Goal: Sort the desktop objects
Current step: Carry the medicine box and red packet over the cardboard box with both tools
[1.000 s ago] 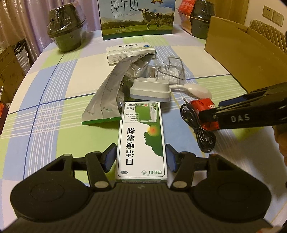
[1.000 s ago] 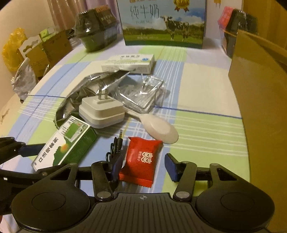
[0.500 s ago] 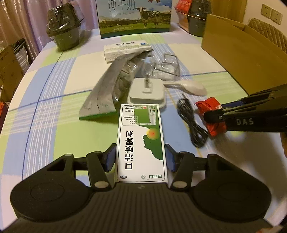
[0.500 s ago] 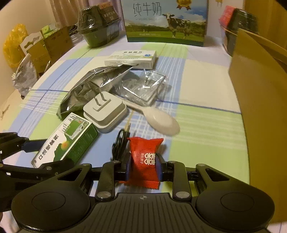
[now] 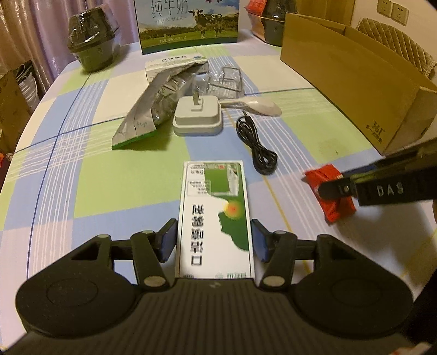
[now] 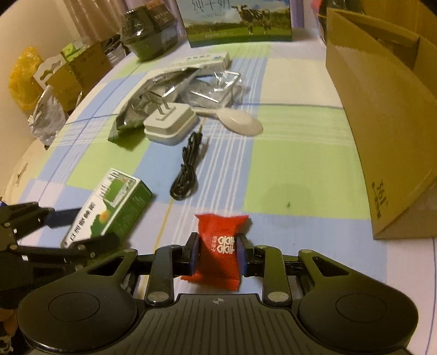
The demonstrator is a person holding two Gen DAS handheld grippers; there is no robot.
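Carrying two items at once, the sorting stands at its transfer step. The right claw (image 6: 218, 252) is clamped on a red candy packet (image 6: 218, 250), its pads pressing the wrapper from both sides; in the left wrist view the packet (image 5: 331, 195) appears at 3 o'clock, apparently clear of the worktop (image 5: 123, 191). The left claw (image 5: 214, 241) holds a green-and-white medicine box (image 5: 215, 218) lengthwise, one pad at each long side; whether the pads press or merely touch is hard to tell, but the box looks gripped.

Judged from the layout, the open cardboard carton (image 6: 382, 123) at 2 o'clock of the right claw is the likely receptacle. The next move would call for lifting the packet over the carton's near wall before releasing; the wall is tall, so clearance matters.

Unsorted items lie toward 12 o'clock: a coiled black cable (image 5: 256, 147), a white plug adapter (image 5: 197, 116) with prongs up, a white spoon (image 5: 259, 105), a silver foil pouch (image 5: 153, 109), clear plastic packaging (image 5: 228, 82) and a white carton (image 5: 174, 65).

Legible writing: "DAS" on the right claw's arm; "361°" on the cardboard carton; "纯牛奶" and "PURE MILK" on the milk case (image 5: 188, 24) with cows. The candy bears white double-happiness characters. The medicine box's print is blurred; its first character reads "口".
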